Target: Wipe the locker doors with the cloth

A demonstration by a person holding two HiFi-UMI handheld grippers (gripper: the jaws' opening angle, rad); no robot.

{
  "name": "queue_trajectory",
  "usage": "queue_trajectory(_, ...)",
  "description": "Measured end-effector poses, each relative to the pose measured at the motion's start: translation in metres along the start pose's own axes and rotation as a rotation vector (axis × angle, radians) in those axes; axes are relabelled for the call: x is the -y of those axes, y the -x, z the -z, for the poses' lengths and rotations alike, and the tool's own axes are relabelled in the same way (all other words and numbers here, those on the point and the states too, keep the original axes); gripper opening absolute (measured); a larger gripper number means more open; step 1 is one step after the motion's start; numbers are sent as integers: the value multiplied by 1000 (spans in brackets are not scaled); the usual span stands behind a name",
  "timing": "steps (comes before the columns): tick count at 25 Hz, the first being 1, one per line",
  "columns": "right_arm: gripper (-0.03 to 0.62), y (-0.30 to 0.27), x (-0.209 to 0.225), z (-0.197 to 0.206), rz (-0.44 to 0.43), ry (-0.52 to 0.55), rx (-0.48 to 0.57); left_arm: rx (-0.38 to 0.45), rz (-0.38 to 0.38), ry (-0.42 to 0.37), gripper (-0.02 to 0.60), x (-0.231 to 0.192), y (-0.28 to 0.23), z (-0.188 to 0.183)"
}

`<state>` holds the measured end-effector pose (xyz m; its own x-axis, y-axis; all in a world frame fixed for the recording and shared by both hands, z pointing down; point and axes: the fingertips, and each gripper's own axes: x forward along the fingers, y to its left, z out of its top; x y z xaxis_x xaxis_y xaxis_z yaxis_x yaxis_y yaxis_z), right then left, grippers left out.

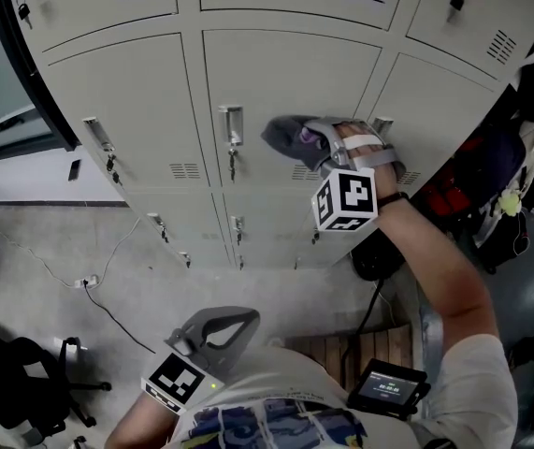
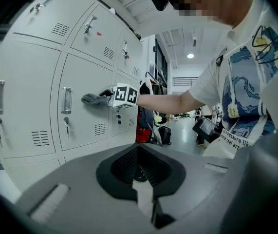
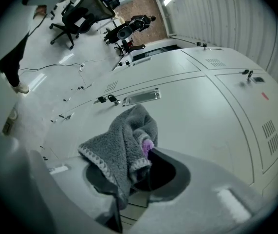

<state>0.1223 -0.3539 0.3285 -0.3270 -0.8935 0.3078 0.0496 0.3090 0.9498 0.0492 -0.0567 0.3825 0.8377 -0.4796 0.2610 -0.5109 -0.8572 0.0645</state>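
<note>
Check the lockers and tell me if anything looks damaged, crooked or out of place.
Nothing stands out. The locker doors in view sit shut and flush, keys hang from several locks, and the grey cloth is bunched in the right hand-held gripper against the middle door.
</note>
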Motion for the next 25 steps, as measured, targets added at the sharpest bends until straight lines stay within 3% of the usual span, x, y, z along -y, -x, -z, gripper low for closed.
queue_trajectory(16, 103, -36, -123, 14, -163, -8, -43, -15, -29, 9, 3, -2, 2, 4)
queue_trajectory(25, 103, -49, -162, 17, -221, -12, -56, -18, -36, 11, 3, -2, 2, 5)
